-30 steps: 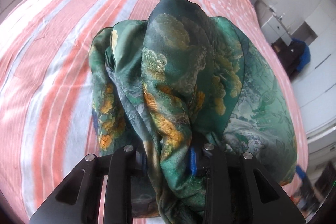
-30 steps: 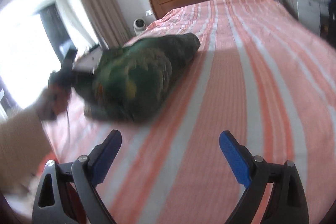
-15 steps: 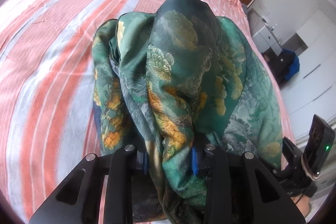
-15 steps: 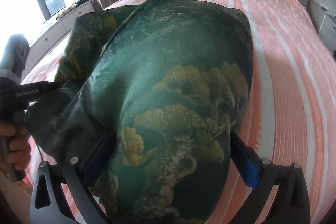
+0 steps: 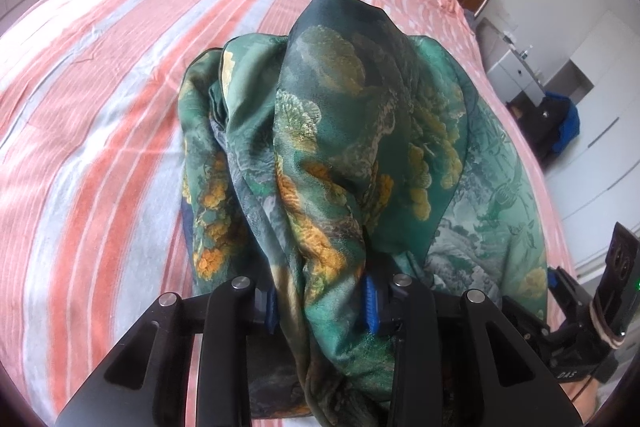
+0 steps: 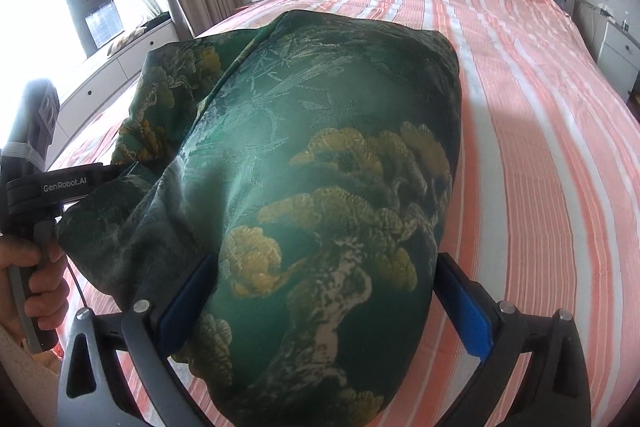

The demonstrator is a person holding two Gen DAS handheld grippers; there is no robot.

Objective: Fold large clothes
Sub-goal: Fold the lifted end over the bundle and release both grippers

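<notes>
Left gripper (image 5: pixel 322 309) is clenched on a gathered bunch of the green printed garment (image 5: pixel 352 155); right gripper (image 6: pixel 324 301) stands fully spread, its jaws having just been opening, with a broad fold between the blue pads, not visibly pinched. Garment lies heaped at the near end of the striped bed (image 6: pixel 540 131). Judged thin, limp and slippery: take hems or corners, not the bulk.

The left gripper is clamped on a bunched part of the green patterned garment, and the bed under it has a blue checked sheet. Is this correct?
Not fully. The left gripper is clamped on a bunched part of the green patterned garment, but the sheet is not blue checked: it has salmon-pink and white stripes. Both wrist views show this.
</notes>
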